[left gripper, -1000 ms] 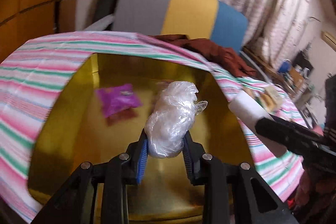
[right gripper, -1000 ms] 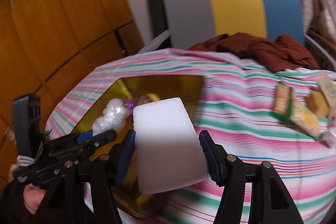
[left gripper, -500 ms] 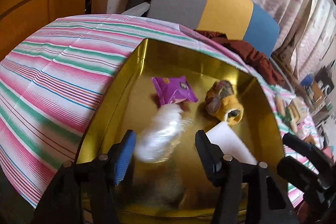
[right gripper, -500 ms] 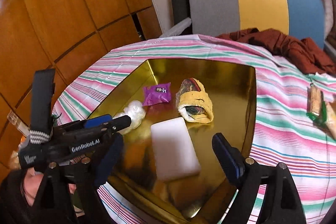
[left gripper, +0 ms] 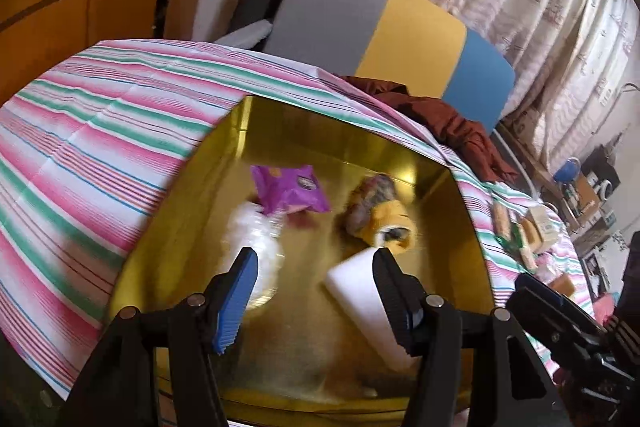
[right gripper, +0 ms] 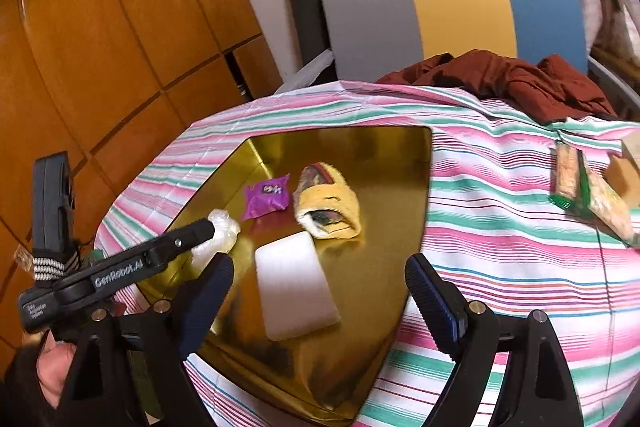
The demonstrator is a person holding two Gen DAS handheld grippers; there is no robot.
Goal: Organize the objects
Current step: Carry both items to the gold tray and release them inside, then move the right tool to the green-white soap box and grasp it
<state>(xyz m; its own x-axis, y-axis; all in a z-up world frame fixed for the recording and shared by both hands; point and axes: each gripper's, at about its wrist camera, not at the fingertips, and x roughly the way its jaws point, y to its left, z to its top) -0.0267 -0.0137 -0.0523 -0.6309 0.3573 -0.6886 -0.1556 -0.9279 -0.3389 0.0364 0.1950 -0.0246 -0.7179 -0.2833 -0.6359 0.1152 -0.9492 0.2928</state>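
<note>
We're holding both claws wide open over the gold tray (right gripper: 416, 187): left claw (left gripper: 314, 291), right claw (right gripper: 320, 301), with white block (right gripper: 294, 283) and plastic bag (left gripper: 250, 239) lying inside.

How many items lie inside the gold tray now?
4: a purple packet at the back, a yellow roll beside it, a plastic bundle near the left wall, a white block in front. The tray seems fully visible.
</note>
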